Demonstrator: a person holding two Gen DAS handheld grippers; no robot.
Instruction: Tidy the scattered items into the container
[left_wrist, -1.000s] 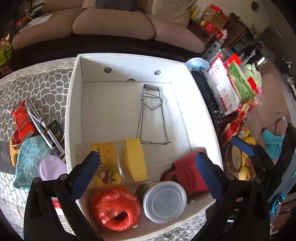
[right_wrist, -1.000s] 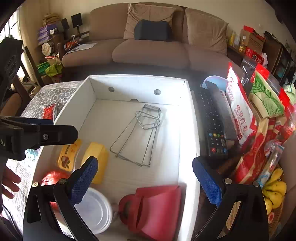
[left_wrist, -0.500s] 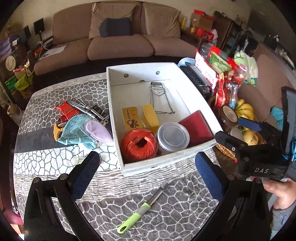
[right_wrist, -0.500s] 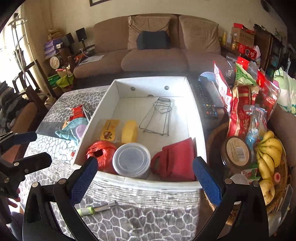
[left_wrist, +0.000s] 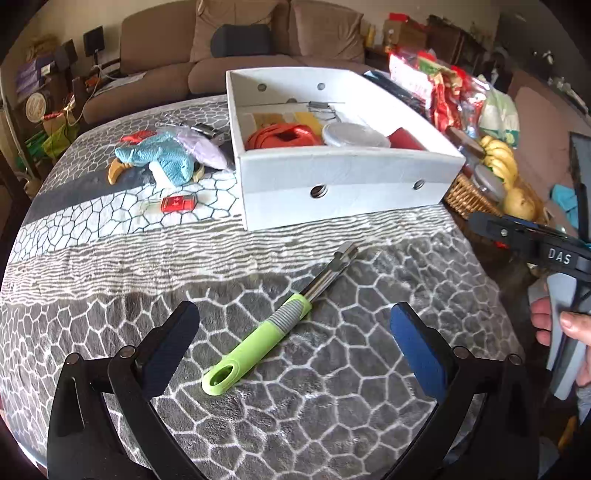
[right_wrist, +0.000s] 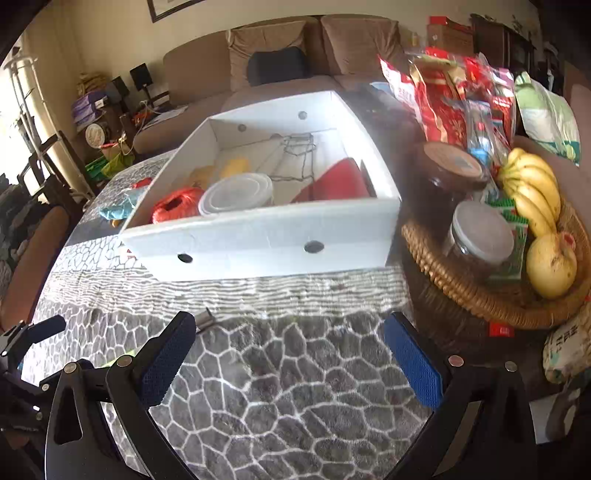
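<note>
Peeler (left_wrist: 275, 325): green grip, steel shaft, seemingly notched tip; lying diagonal.

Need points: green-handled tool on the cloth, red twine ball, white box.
green-handled peeler (left_wrist: 258, 343), left wrist view, on the middle of its green handle
red twine ball (right_wrist: 173, 207), right wrist view, on its wound side
white box (left_wrist: 343, 184), left wrist view, on its near outer wall

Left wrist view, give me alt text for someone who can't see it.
The open left gripper hovers over a green-handled corer lying on a grey patterned tablecloth. Behind it stands a white box holding red twine and a lidded tub.
</note>
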